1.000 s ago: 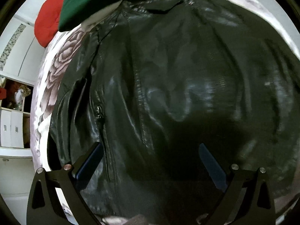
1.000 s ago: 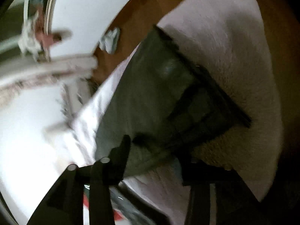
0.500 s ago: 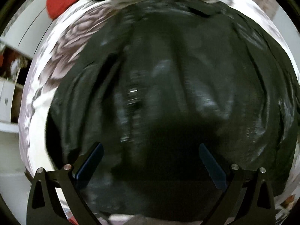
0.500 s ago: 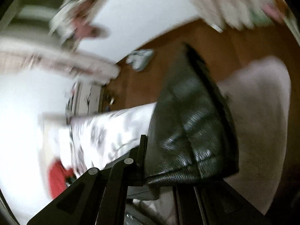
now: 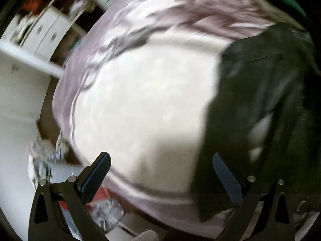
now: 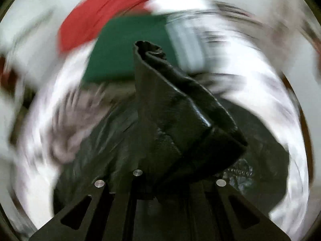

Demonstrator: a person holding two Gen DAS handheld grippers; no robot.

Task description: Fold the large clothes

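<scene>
While spread on one bedspread (image 5: 140, 104): one black jacket (image 6: 180, 124), two tongs.

Left wrist view: black leather jacket (image 5: 260, 104), which filled the frame a second ago, now sits only at the right edge; bare floral bedspread (image 5: 140, 100) takes the centre, white cabinets (image 5: 40, 40) at left. Left gripper (image 5: 160, 172) has swung sideways off the jacket, jaws wide apart as before, nothing between them.

Right wrist view: right gripper (image 6: 160, 180), part open a second ago, is now clamped on a jacket fold (image 6: 180, 110), lifted over the bed. Red garment (image 6: 100, 14) and green garment (image 6: 130, 46) now appear behind it.
</scene>
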